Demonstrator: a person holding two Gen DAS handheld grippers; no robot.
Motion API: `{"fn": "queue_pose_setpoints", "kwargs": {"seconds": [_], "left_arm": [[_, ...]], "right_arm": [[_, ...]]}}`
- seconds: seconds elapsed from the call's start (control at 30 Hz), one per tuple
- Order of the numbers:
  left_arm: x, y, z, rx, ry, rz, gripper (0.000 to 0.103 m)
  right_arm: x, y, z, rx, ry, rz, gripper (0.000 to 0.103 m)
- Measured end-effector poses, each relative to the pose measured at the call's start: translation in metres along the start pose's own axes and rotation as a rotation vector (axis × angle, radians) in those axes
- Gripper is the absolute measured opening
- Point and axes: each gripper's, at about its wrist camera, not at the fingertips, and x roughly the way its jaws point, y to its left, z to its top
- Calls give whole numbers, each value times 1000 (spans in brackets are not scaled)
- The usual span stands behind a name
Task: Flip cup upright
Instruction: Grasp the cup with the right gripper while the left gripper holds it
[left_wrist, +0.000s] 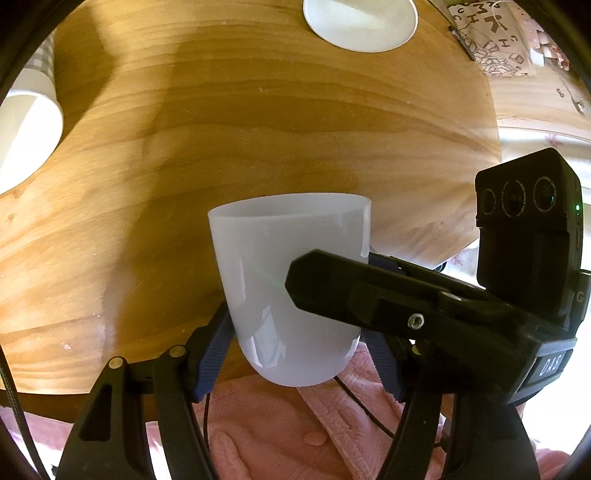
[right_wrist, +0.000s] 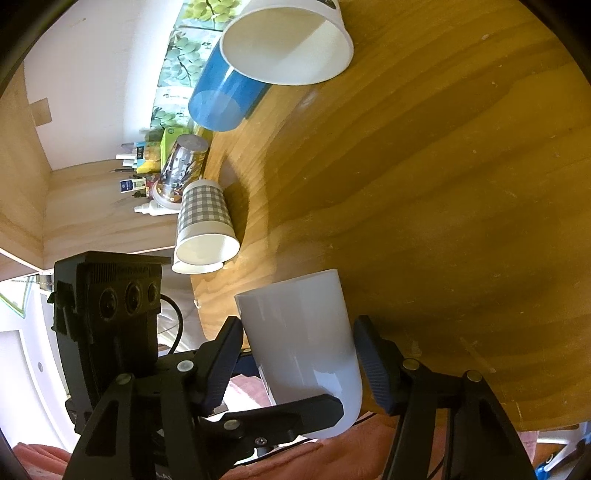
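Note:
A plain white cup (left_wrist: 291, 284) is held in the air above the near edge of the round wooden table (left_wrist: 258, 129), rim toward the table top. My left gripper (left_wrist: 295, 343) has its blue-padded fingers around the cup's rounded base, left pad touching, right pad hidden behind the other gripper. My right gripper (left_wrist: 321, 284) reaches in from the right, one black finger pressed on the cup's side. In the right wrist view the cup (right_wrist: 303, 347) sits between my right gripper (right_wrist: 299, 362) pads, which stand slightly apart from its walls; the left gripper's finger (right_wrist: 280, 417) crosses under its base.
A checked paper cup (right_wrist: 205, 225) lies on its side near the table edge. A large white cup (right_wrist: 291, 40) and a blue cup (right_wrist: 221, 99) lie farther along. A white dish (left_wrist: 360, 22) sits at the far side. Pink cloth (left_wrist: 295, 432) lies below.

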Motion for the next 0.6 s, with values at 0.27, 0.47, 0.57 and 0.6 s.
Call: {"fn": "queue_pose_setpoints", "kwargs": {"seconds": [0.27, 0.47, 0.57, 0.6], "left_arm": [[-16, 9, -16, 15, -33, -5, 79], [-30, 19, -33, 16, -67, -6, 83], [-35, 27, -47, 0, -82, 9, 83], [-37, 30, -51, -7, -88, 12, 83]], "right_arm": [[-2, 11, -3, -52, -31, -2, 62], [-10, 14, -3, -65, -74, 4, 62], [-13, 12, -3, -59, -99, 3, 61], [-14, 10, -2, -52, -112, 4, 61]]}}
